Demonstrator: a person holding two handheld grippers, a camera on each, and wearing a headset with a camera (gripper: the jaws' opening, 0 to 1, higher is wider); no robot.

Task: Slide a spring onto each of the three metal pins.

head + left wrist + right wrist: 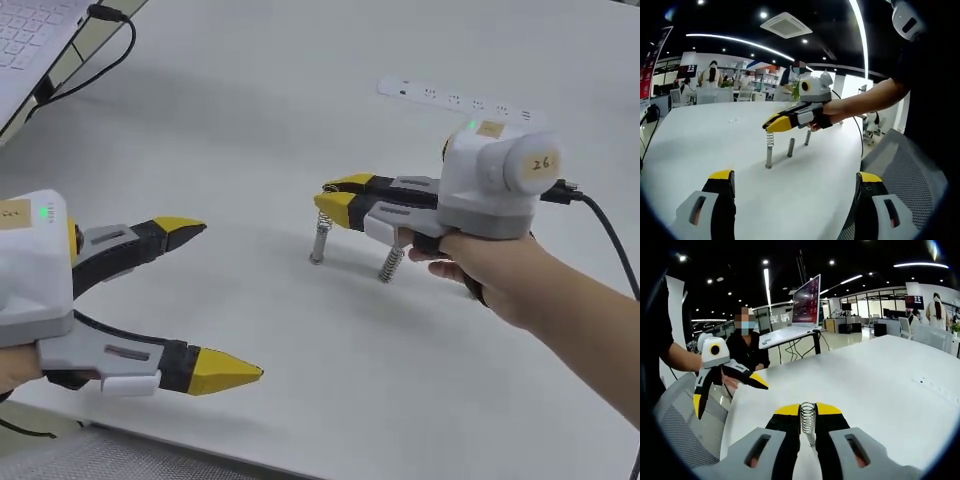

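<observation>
On the white table [250,120], my right gripper [335,197] is shut on a spring [322,226] whose lower end sits over the top of an upright metal pin [318,252]. From the right gripper view, that spring [808,421] stands upright between the yellow tips, the pin [811,440] just below it. A second pin [390,262], beside the first, carries a spring. The left gripper view shows three pins in a row: the one under the gripper [769,156], the second [790,147] and a third [807,137] wearing coils. My left gripper [215,300] hovers open and empty at the near left.
A white power strip [455,98] lies at the back of the table. A laptop [30,30] with a black cable [100,62] sits at the far left corner. A grey mesh chair [900,165] stands off the table edge. A person [745,347] sits beyond the table.
</observation>
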